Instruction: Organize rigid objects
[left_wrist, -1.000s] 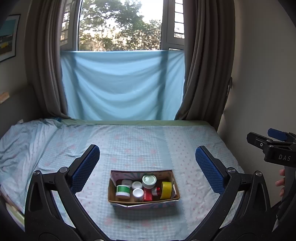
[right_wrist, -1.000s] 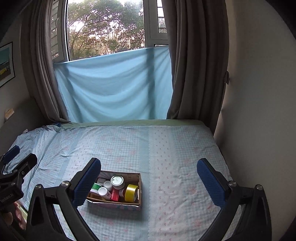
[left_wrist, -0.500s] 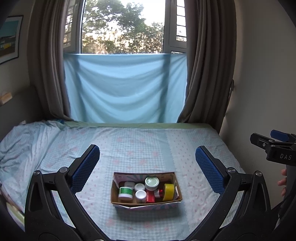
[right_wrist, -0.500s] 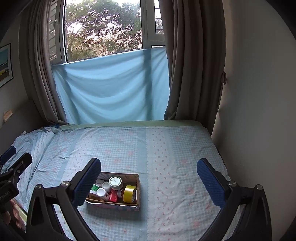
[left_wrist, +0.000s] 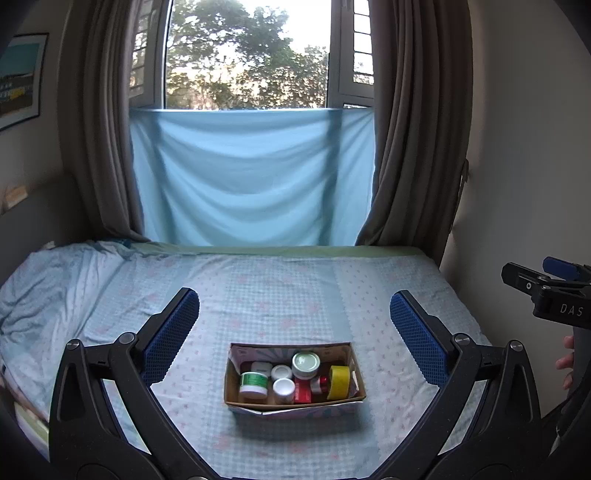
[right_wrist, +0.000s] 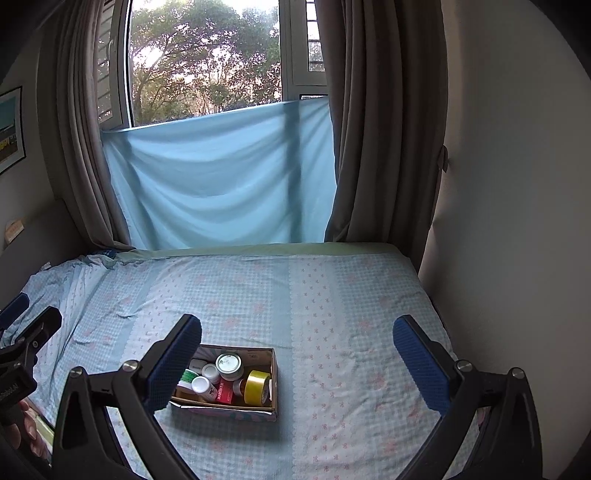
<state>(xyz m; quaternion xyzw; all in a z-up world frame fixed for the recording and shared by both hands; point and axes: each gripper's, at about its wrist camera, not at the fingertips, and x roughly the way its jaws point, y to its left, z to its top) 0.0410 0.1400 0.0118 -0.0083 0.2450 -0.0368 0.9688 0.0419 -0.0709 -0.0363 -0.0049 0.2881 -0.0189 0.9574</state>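
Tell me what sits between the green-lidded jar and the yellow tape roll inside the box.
In the left wrist view, a white-capped bottle and a red carton lie between the green-lidded jar and the yellow tape roll.

Both wrist views pulled back and tilted up: cardboard box (left_wrist: 294, 376) sits lower in frame, more window (left_wrist: 251, 55) showing
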